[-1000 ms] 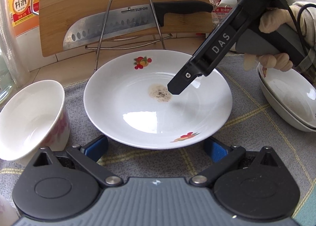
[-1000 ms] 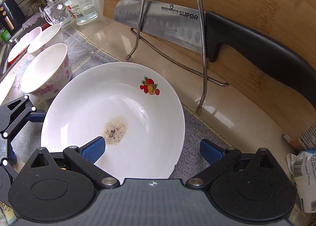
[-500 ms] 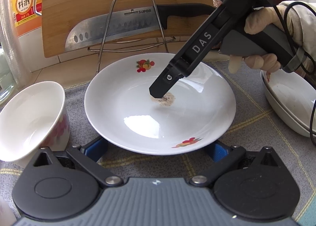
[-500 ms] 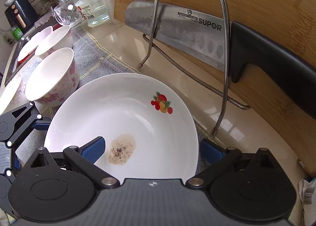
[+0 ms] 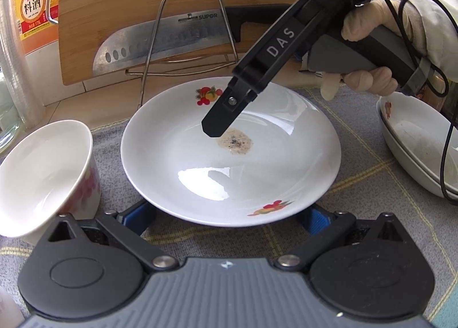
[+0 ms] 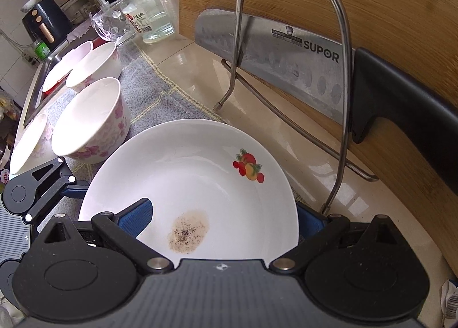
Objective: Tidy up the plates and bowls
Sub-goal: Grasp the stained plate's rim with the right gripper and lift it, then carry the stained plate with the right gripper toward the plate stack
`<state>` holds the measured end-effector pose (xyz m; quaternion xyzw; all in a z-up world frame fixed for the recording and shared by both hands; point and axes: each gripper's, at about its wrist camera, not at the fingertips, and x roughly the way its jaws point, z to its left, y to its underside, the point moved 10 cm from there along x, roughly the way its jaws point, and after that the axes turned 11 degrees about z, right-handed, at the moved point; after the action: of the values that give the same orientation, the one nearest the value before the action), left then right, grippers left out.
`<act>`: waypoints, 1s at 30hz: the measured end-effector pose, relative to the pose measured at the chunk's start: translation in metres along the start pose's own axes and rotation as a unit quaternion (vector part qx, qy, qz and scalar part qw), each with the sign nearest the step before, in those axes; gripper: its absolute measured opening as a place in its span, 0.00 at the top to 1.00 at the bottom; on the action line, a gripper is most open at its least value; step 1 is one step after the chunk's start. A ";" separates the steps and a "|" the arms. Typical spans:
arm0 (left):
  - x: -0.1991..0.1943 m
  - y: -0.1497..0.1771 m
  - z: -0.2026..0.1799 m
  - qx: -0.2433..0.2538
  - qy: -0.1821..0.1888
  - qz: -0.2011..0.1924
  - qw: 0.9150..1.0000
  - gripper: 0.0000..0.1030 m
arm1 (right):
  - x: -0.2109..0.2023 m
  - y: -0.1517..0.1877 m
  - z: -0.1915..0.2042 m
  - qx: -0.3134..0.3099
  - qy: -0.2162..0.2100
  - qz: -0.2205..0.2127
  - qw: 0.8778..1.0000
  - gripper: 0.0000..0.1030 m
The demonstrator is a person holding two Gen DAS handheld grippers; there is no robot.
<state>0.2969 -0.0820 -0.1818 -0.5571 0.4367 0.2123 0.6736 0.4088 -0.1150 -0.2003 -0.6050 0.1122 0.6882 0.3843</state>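
Slid further across the plate (image 5: 229, 161) since before, right hand-held gripper (image 6: 221, 213) spread astride its rim, left hand-held gripper (image 5: 226, 216) likewise spread; lift likely next.

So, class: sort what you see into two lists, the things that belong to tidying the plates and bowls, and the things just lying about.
Part of the job: plate; flowered bowl; stacked dishes; left hand-held gripper; right hand-held gripper.

Lying about: knife; cutting board; wire stand; bottle.
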 end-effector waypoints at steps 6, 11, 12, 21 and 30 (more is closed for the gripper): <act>-0.001 0.000 -0.001 0.001 -0.001 -0.001 1.000 0.01 | 0.000 -0.003 0.002 -0.002 -0.010 0.000 1.000 0.00; -0.002 0.000 -0.002 0.001 -0.003 -0.001 1.000 0.01 | -0.001 -0.009 0.002 -0.005 -0.013 -0.001 1.000 0.00; -0.002 0.000 -0.002 0.002 -0.004 -0.001 1.000 0.01 | -0.002 -0.009 0.003 -0.007 -0.014 -0.002 1.000 0.00; -0.005 -0.002 -0.004 0.012 -0.005 0.003 1.000 0.01 | -0.002 -0.010 0.003 -0.005 -0.024 0.003 1.000 0.00; -0.009 -0.002 -0.007 0.022 -0.003 0.010 1.000 0.01 | -0.003 -0.003 0.005 0.002 -0.022 0.009 1.000 0.00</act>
<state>0.2915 -0.0872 -0.1734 -0.5375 0.4449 0.2107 0.6847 0.4073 -0.1109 -0.1949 -0.5883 0.1101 0.7043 0.3817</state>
